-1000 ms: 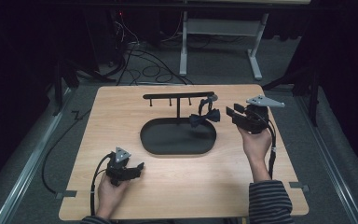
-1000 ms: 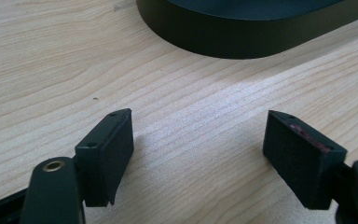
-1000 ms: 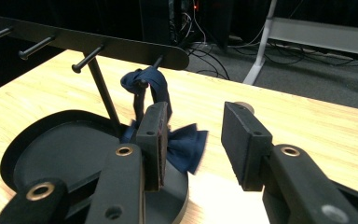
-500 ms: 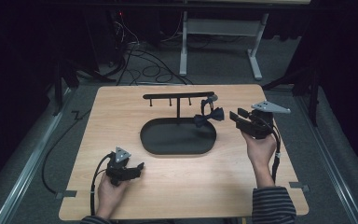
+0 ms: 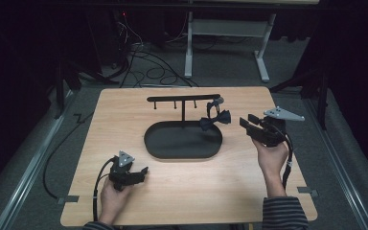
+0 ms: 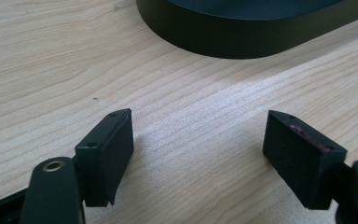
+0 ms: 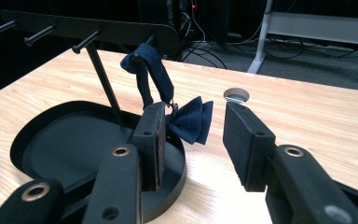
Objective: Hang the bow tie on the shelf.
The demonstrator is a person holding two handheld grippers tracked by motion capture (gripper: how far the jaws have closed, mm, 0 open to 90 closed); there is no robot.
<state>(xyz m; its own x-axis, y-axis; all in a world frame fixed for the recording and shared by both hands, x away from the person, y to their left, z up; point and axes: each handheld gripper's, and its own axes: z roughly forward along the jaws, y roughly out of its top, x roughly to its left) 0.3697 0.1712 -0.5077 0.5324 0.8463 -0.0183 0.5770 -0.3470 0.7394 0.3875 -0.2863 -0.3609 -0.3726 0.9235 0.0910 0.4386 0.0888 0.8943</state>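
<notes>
A dark blue bow tie (image 5: 215,120) (image 7: 191,119) hangs by its strap from the right end of a black T-shaped rack (image 5: 182,98) (image 7: 88,28). The rack stands in a black oval tray (image 5: 182,143) (image 7: 51,140). My right gripper (image 5: 247,120) (image 7: 195,112) is held above the table just right of the bow tie. It points at the tie, and its jaws are open with nothing between them. My left gripper (image 5: 143,171) (image 6: 198,126) rests low over the wood at the front left, open and empty, facing the tray's rim (image 6: 242,42).
The wooden table (image 5: 124,110) has a round cable hole (image 7: 236,94) behind the bow tie. The rack's other pegs (image 7: 37,35) are bare. Cables and a white desk frame (image 5: 230,28) lie on the floor beyond the far edge.
My right gripper has drawn back a little to the right, away from the bow tie. The left gripper has stayed where it was.
</notes>
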